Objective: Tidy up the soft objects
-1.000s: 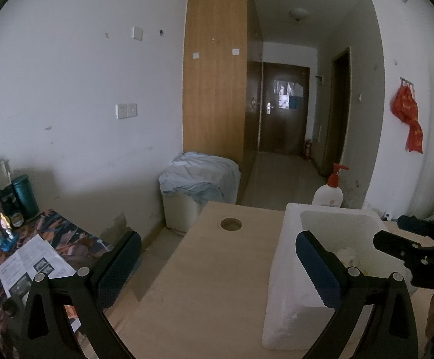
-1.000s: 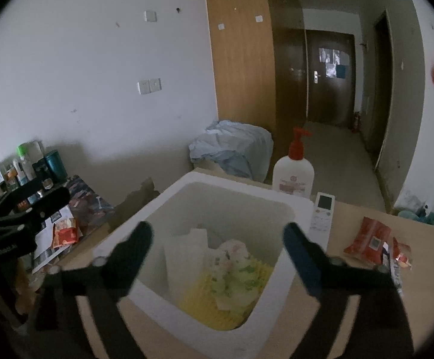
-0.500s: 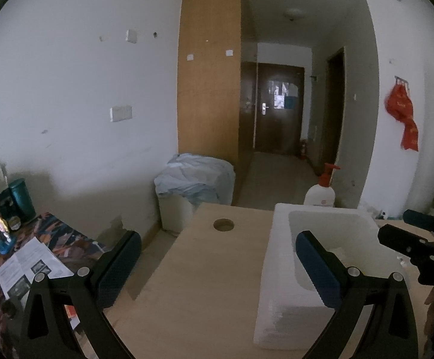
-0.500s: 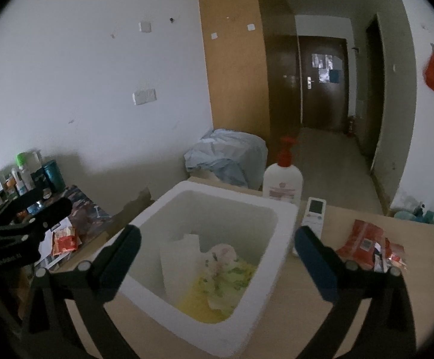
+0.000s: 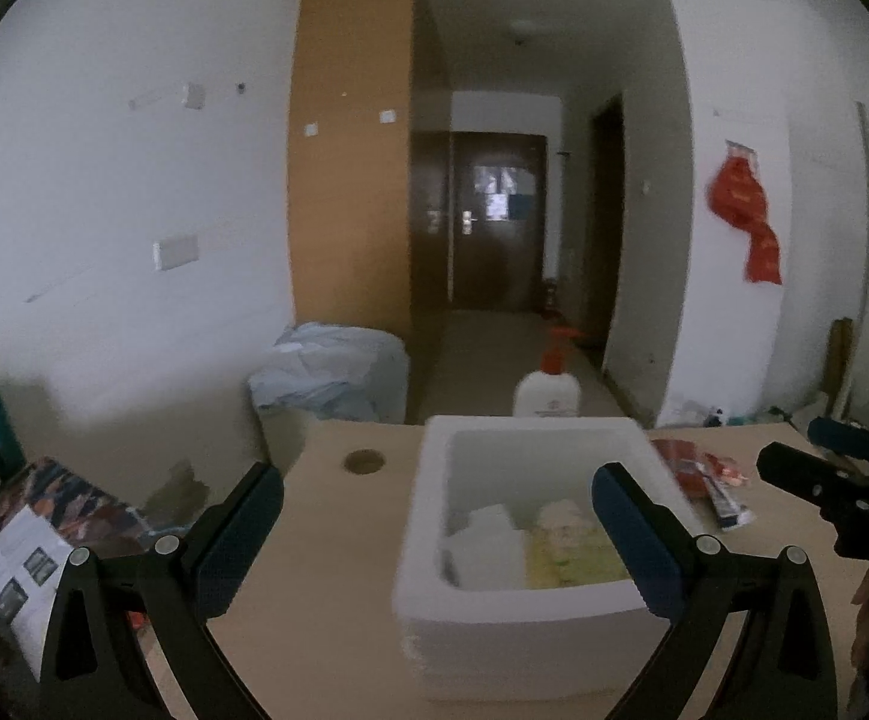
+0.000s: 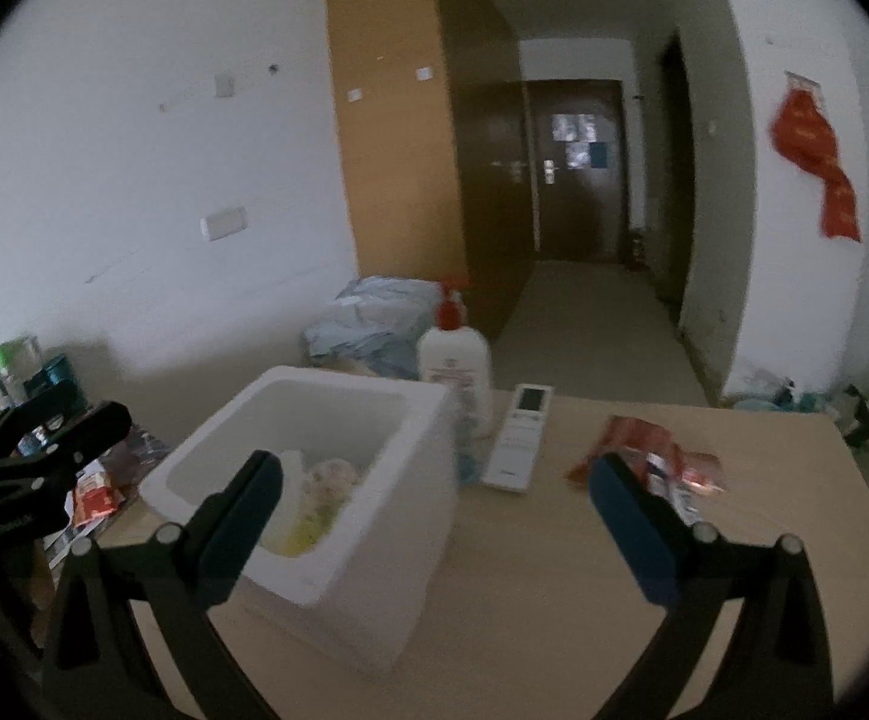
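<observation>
A white foam box (image 5: 524,624) (image 6: 362,570) stands on the light wooden table (image 5: 314,570) (image 6: 554,600). Inside it lie a white folded cloth (image 5: 488,546) and a yellow-green patterned soft item (image 5: 572,552) (image 6: 314,510). My left gripper (image 5: 437,531) is open and empty, its right finger in front of the box's near right corner. My right gripper (image 6: 434,519) is open wide and empty, hovering over the box's right wall and the table beside it. Red snack packets (image 6: 650,456) (image 5: 698,468) lie to the right of the box.
A white pump bottle (image 6: 455,366) (image 5: 548,387) stands behind the box, a white remote (image 6: 521,438) beside it. A round cable hole (image 5: 364,461) sits in the table's far left. A side table (image 5: 32,534) with bottles and papers stands at the left; a cloth-covered bin (image 5: 332,378) behind.
Both grippers have swung right and drawn back: the box now sits lower and left in the right view, more centred in the left view. The right jaws widened slightly.
</observation>
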`<action>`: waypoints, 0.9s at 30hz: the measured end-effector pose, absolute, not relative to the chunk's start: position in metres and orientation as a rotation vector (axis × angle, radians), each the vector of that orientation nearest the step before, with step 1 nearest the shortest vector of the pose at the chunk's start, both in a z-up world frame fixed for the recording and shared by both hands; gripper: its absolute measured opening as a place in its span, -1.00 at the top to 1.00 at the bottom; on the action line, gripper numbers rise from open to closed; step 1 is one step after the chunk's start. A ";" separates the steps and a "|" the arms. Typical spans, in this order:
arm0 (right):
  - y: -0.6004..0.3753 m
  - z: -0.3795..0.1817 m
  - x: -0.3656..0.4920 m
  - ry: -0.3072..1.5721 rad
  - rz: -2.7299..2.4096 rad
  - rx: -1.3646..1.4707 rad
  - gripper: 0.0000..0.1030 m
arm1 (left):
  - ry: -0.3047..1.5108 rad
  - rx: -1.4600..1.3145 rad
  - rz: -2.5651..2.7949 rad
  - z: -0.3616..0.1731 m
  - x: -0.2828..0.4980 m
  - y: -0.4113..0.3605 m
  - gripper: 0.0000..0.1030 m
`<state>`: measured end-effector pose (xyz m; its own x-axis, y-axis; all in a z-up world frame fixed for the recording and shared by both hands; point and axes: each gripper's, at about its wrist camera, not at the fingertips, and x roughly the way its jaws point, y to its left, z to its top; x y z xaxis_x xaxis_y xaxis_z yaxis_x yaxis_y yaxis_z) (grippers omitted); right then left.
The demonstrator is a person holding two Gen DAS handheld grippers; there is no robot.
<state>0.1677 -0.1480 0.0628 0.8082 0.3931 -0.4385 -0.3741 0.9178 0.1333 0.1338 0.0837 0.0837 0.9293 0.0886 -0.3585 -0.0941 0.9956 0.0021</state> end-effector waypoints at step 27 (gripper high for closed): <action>-0.240 0.060 0.111 0.425 0.249 0.098 -1.00 | 0.339 0.046 -0.097 0.092 0.119 -0.017 -0.99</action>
<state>0.1112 -0.2404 0.0596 0.8812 0.2595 -0.3951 -0.2187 0.9648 0.1459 0.1194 -0.0166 0.0920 0.9385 -0.0877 -0.3339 0.1030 0.9943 0.0286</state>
